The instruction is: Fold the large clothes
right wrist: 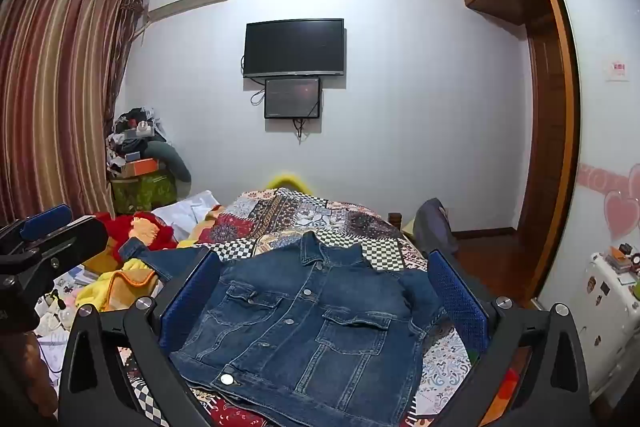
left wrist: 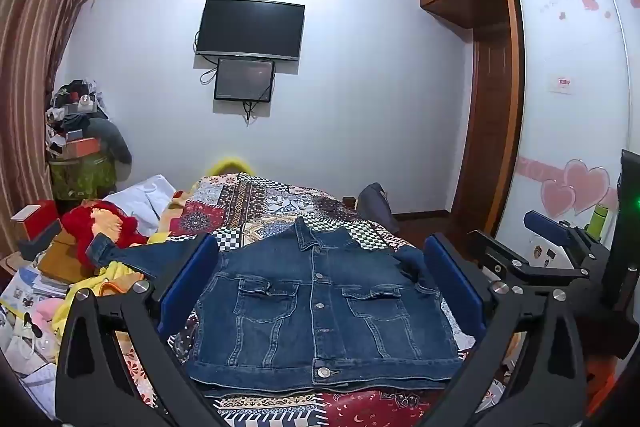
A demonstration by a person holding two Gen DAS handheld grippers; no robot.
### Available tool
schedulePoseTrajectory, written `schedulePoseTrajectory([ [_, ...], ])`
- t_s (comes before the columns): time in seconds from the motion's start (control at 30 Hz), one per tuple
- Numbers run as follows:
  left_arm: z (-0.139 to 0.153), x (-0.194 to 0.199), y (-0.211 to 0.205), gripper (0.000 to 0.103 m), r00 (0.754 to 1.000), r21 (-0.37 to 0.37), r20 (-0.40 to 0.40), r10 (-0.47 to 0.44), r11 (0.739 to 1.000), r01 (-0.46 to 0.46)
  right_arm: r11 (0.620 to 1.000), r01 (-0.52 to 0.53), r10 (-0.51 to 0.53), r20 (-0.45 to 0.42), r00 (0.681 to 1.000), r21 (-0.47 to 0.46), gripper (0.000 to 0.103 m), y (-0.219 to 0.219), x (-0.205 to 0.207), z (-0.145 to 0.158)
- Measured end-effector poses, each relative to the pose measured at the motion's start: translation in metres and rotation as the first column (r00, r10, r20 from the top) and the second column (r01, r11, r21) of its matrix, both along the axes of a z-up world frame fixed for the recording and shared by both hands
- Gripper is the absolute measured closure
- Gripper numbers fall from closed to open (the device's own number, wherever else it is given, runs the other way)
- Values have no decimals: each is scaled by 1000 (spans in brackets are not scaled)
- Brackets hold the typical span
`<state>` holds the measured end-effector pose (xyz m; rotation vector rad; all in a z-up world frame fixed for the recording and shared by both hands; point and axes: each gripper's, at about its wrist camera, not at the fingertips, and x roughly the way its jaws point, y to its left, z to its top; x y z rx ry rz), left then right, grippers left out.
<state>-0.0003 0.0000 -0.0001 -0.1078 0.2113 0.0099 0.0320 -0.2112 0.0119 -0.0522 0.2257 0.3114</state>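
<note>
A dark blue denim jacket [left wrist: 320,307] lies flat, front up and buttoned, on the patchwork bedspread [left wrist: 260,203], collar toward the far wall. One sleeve [left wrist: 120,255] stretches out to the left; the other [left wrist: 412,263] is bunched at the right shoulder. My left gripper [left wrist: 320,251] hovers above the jacket's near hem, wide open, nothing between its blue pads. My right gripper [right wrist: 324,267] hangs likewise open over the same jacket [right wrist: 312,327], a little to the right. The right gripper also shows at the right edge of the left wrist view, and the left one at the left edge of the right wrist view.
A heap of red and yellow cloth [left wrist: 104,227], papers and boxes crowds the bed's left side. A white pillow [left wrist: 144,199] lies beyond it. A grey bag [right wrist: 432,223] stands off the bed's right edge, with a wardrobe [left wrist: 496,99] and white cabinet [right wrist: 612,299] further right.
</note>
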Motion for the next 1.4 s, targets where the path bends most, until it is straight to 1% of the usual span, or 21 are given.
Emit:
schedulePoseTrajectory([
  [0.3,0,-6,0,0,1000,-2,2,1,1000,-1,1000,-7,7,-6,1000,2,0,0,0,-2],
  [0.4,1,-12,-2,0,1000,4,5,4,1000,-4,1000,-6,6,-8,1000,1,0,0,1,1],
  [0.43,0,-2,1,0,1000,7,-10,21,1000,-21,1000,-6,6,-9,1000,1,0,-1,1,1],
  [0.47,-1,-2,1,0,1000,11,-10,22,1000,-22,1000,-6,6,-9,1000,3,0,-1,1,1],
  [1.4,-3,3,-1,0,999,14,-29,23,1000,-23,1000,-11,12,-16,1000,20,0,-1,4,1],
])
